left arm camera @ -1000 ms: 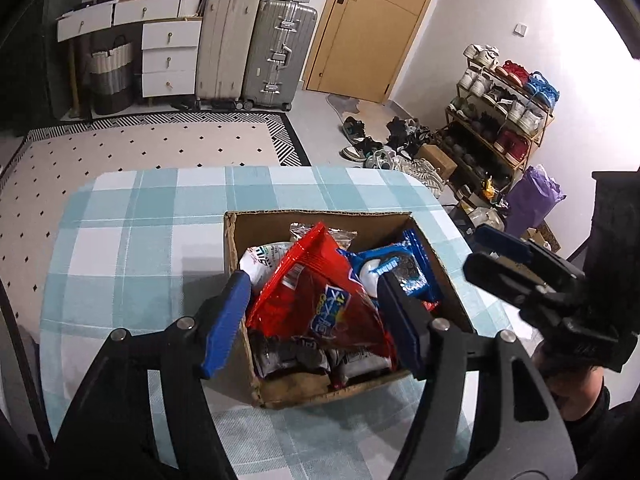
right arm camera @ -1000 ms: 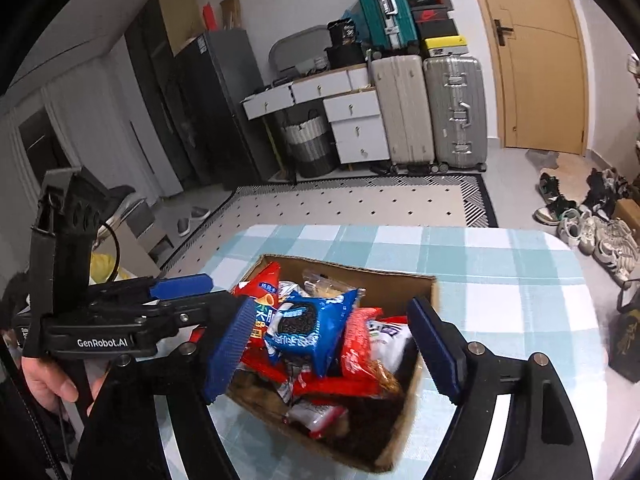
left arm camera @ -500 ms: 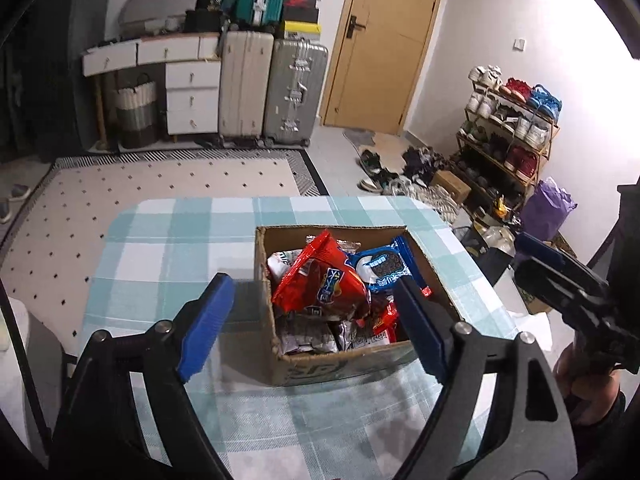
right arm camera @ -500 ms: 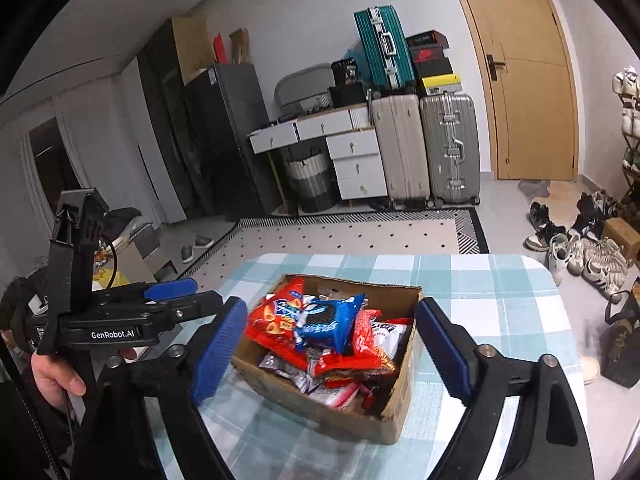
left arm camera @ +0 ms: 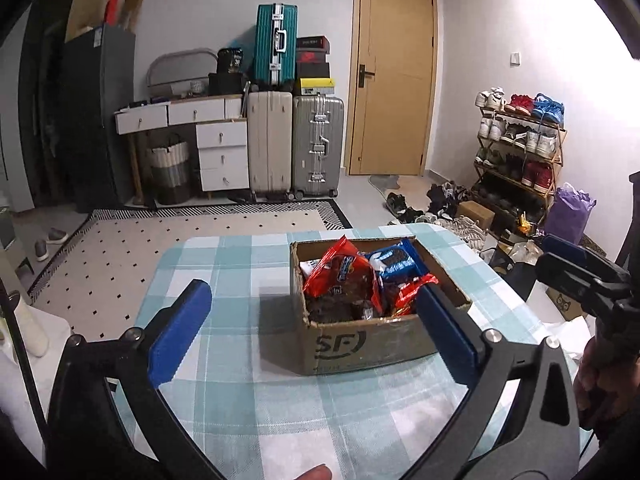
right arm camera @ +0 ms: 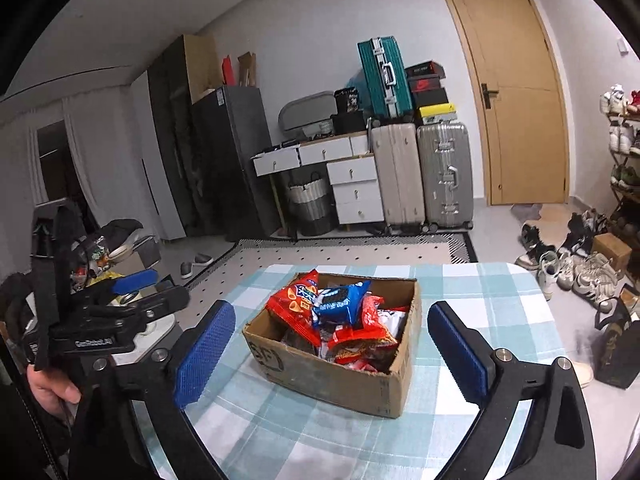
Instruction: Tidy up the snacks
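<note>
left wrist view: left gripper [left arm camera: 316, 316] has just been opening; its jaws stand wide apart with nothing between the blue pads [left arm camera: 180, 332]. cardboard box [left arm camera: 360, 340] sits on the checked tablecloth [left arm camera: 224, 392], packed with snacks: red bag [left arm camera: 340, 276] upright, blue cookie pack [left arm camera: 394, 260] beside it. right gripper [left arm camera: 576, 276] shows at the right edge, held by a hand [left arm camera: 600, 384].

right wrist view: right gripper [right arm camera: 332, 348] has also just been opening, jaws wide and empty, clear of the box [right arm camera: 332, 380]. left gripper [right arm camera: 132, 296] appears at left, apart from the box.
</note>
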A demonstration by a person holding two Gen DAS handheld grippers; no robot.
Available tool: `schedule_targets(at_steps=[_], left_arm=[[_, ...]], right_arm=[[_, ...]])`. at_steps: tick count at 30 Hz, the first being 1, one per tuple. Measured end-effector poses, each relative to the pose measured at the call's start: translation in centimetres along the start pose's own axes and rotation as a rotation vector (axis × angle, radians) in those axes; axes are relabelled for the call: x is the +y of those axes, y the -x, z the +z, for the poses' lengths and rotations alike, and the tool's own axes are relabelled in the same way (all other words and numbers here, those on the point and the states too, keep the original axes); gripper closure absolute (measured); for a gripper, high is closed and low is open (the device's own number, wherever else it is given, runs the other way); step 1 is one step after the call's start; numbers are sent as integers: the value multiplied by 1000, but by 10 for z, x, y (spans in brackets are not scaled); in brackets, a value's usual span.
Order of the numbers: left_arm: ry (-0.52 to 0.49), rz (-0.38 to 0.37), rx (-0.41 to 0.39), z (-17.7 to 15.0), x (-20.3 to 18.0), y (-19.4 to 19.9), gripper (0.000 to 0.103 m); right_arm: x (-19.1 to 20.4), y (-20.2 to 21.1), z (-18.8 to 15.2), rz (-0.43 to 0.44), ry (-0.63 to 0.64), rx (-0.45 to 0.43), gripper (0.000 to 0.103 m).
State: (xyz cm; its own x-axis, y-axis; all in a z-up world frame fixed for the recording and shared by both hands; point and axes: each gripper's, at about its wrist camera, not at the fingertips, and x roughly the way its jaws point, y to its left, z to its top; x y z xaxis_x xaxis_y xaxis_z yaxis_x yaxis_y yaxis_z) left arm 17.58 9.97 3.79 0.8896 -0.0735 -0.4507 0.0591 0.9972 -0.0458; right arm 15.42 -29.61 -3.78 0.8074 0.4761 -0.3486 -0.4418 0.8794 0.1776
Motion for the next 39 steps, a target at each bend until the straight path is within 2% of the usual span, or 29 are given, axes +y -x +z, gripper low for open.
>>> schedule_targets(at_steps=[2,12,15,18,23,33,39], left_arm=[[-2,17,-1,-6,0,4,1],[35,64,19,-58,10,1,1],[49,78,-7,-74,16,-1,1],[74,126,-50,-91,24,-2,1],[94,120,-30,-112,33,-13,1],[46,129,-9,-132,26,-38,1],[6,176,-28,-134,18,-41,1]], right_arm=[[3,7,-9,-11,12,-16,1],[7,17,-50,-26,31,-25,1],[1,20,-64,-43,15,-41,1],[-7,20,-77,-63,-8,-47,1],[-17,17,-94,-104,-3,-59,1],[-13,7,-110,-151,82,-67,1],[-13,-2,-121,-159,83,-50,1]])
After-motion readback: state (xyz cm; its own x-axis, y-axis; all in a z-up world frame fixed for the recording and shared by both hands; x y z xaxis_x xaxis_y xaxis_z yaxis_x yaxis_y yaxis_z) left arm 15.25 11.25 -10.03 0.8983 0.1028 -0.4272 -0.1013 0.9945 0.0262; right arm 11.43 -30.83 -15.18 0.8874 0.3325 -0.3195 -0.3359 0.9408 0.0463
